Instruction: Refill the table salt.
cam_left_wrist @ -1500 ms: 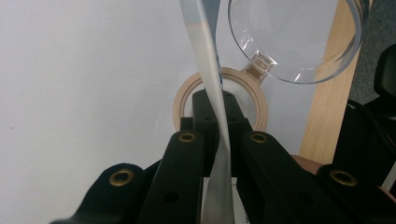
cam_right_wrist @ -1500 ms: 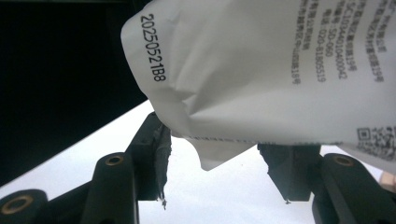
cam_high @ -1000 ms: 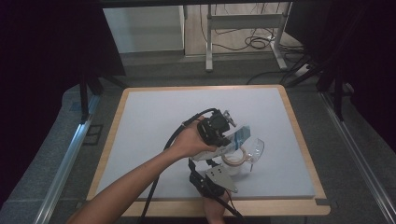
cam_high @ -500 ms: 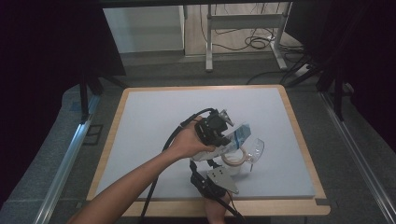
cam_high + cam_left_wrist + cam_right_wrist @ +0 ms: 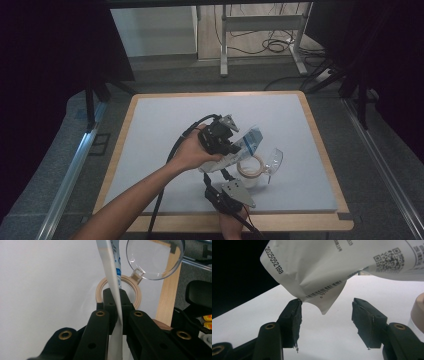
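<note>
A white pouch with blue print (image 5: 246, 141) hangs tilted over the table, and my left gripper (image 5: 232, 149) is shut on its edge. In the left gripper view the black jaws (image 5: 117, 297) pinch the thin pouch (image 5: 113, 270) edge-on. Below it stands a small jar with a beige rim (image 5: 251, 167) (image 5: 100, 291), its clear hinged lid (image 5: 274, 159) (image 5: 155, 258) flipped open. My right gripper (image 5: 220, 177) reaches up from the near edge. Its jaws (image 5: 327, 302) stand open, with the pouch's lower corner (image 5: 324, 277) just above the gap and touching neither pad.
The work surface is a white board with a wooden frame (image 5: 320, 150). Dark drapes flank it and metal rails (image 5: 75, 165) run along both sides. The jar's beige rim (image 5: 418, 308) sits at the right edge of the right gripper view.
The left gripper and its pouch have shifted slightly to the left. The right gripper has kept still.
</note>
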`<action>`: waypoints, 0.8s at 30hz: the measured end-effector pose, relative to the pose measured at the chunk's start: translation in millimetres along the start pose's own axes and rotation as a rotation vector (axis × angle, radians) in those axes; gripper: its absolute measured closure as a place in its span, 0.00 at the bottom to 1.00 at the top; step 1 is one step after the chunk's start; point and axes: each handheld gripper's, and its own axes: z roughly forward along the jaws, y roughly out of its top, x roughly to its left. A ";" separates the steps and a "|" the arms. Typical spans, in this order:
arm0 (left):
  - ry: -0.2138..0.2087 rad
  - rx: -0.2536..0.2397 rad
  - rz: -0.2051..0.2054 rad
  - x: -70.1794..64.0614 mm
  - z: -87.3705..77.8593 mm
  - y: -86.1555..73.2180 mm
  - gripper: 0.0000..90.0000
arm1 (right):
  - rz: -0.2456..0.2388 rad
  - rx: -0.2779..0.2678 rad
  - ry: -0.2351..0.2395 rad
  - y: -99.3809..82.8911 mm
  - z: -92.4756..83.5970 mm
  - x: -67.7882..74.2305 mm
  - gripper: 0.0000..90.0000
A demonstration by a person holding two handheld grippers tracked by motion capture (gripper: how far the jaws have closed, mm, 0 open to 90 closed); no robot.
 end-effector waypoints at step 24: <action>0.075 -0.156 -0.131 37.2 -28.1 -32.6 0.99 | -0.026 0.050 0.039 -1.6 -1.5 -9.0 0.44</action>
